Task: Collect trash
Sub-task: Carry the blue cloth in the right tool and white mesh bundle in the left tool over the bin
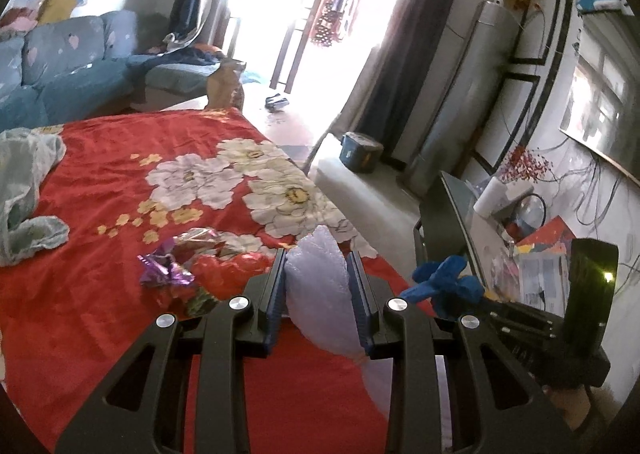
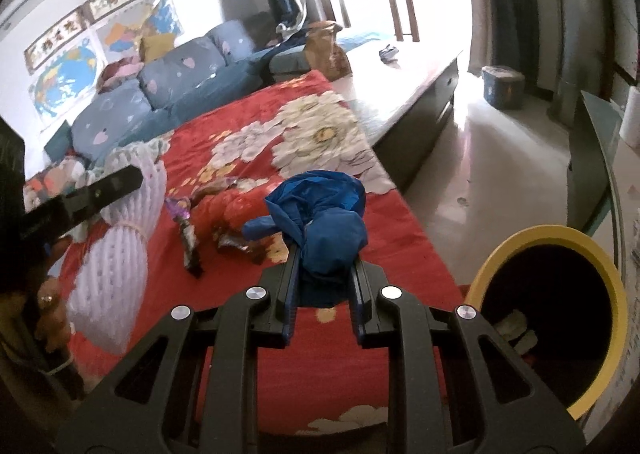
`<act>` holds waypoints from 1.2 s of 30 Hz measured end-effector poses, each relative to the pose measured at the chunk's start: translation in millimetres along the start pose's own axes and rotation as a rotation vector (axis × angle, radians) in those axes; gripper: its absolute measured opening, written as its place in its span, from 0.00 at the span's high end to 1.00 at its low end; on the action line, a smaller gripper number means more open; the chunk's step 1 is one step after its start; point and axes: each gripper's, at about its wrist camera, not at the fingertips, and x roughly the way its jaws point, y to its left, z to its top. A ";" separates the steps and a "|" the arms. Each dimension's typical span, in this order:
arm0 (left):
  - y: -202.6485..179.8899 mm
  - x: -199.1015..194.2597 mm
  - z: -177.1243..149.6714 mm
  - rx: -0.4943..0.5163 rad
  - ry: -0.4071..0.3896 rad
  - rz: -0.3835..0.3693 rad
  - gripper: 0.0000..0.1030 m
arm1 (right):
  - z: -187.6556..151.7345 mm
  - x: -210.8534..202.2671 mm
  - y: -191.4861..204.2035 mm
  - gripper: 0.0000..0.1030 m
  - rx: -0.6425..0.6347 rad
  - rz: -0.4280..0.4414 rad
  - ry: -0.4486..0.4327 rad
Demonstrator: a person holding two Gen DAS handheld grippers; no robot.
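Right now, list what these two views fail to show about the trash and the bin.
- Yellow-rimmed bin: right wrist view; dark interior hides most contents, and the frame edge cuts its lower side.
- White foam netting: left wrist view; its lower end runs behind the left gripper.
- Blue plastic bag: the part clamped in the right gripper is covered by the fingers.
- Foil wrappers: print too blurred to read.

red cloth [image 1: 100, 182] looking matt, woven | foam net [image 1: 316, 274] showing ribbed white mesh | blue bag [image 2: 328, 222] looking thin, glossy plastic | wrappers [image 1: 168, 270] glinting, foil
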 end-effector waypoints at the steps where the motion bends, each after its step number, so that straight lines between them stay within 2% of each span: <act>1: -4.2 1.1 0.7 0.009 0.000 -0.003 0.72 | 0.6 -2.2 -3.7 0.85 0.008 -0.004 -0.006; 23: -78.4 34.5 8.9 0.145 0.025 -0.053 0.72 | 9.4 -48.3 -90.5 0.85 0.178 -0.133 -0.126; 36: -116.2 61.5 1.7 0.203 0.048 -0.088 0.72 | -0.3 -51.4 -133.9 0.85 0.259 -0.218 -0.139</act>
